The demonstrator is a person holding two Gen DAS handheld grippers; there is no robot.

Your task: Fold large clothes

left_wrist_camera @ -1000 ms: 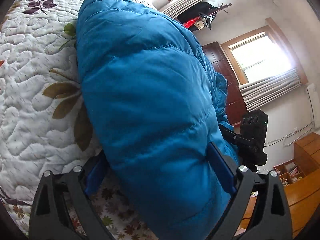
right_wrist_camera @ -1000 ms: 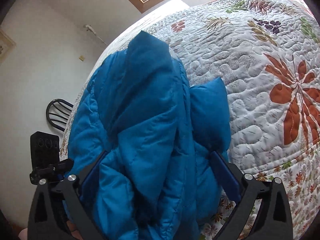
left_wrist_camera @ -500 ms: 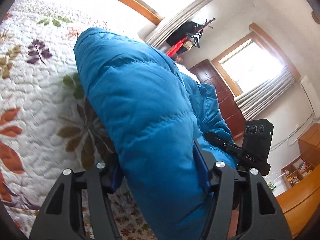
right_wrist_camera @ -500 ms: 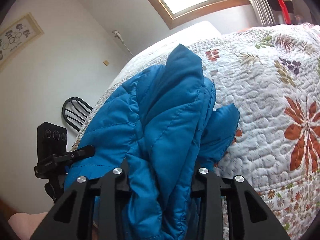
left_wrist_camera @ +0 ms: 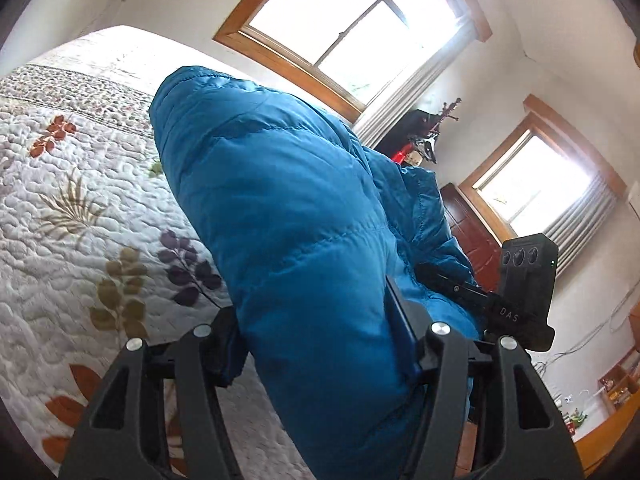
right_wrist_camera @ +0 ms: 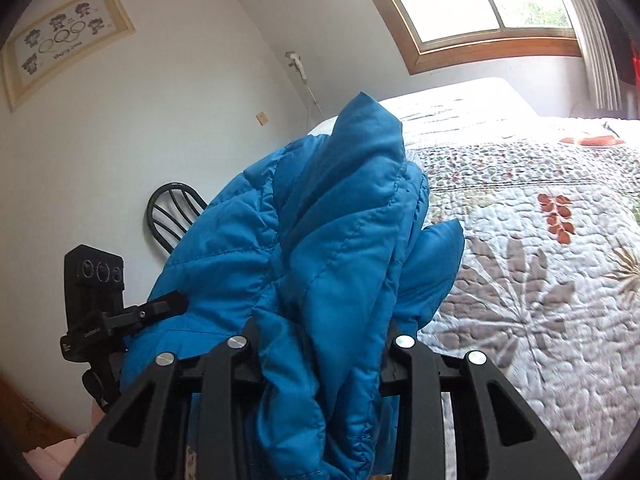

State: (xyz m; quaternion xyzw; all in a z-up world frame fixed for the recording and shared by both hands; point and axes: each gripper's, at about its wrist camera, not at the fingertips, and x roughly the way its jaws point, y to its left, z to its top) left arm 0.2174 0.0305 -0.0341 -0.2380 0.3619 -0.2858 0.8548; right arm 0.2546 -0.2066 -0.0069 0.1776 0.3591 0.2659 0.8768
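A puffy blue quilted jacket (left_wrist_camera: 288,216) hangs bunched over the bed, held from both ends. In the left wrist view my left gripper (left_wrist_camera: 316,332) is shut on a thick roll of it, the padding bulging out between the fingers. The right gripper (left_wrist_camera: 520,292) shows at the jacket's far side there. In the right wrist view my right gripper (right_wrist_camera: 320,340) is shut on a folded wad of the blue jacket (right_wrist_camera: 340,232), whose top corner sticks up. The left gripper (right_wrist_camera: 120,312) shows at the left, beside the fabric.
The bed's floral quilt (left_wrist_camera: 72,216) spreads under the jacket, also at the right (right_wrist_camera: 540,280). A black chair (right_wrist_camera: 172,212) stands by the white wall. Two windows (left_wrist_camera: 352,28), a dark door (left_wrist_camera: 468,224) and wooden furniture (left_wrist_camera: 612,412) ring the room.
Both grippers closed on the jacket and lifted it off the quilt. The views tilted upward, so windows and walls now fill the upper part of each.
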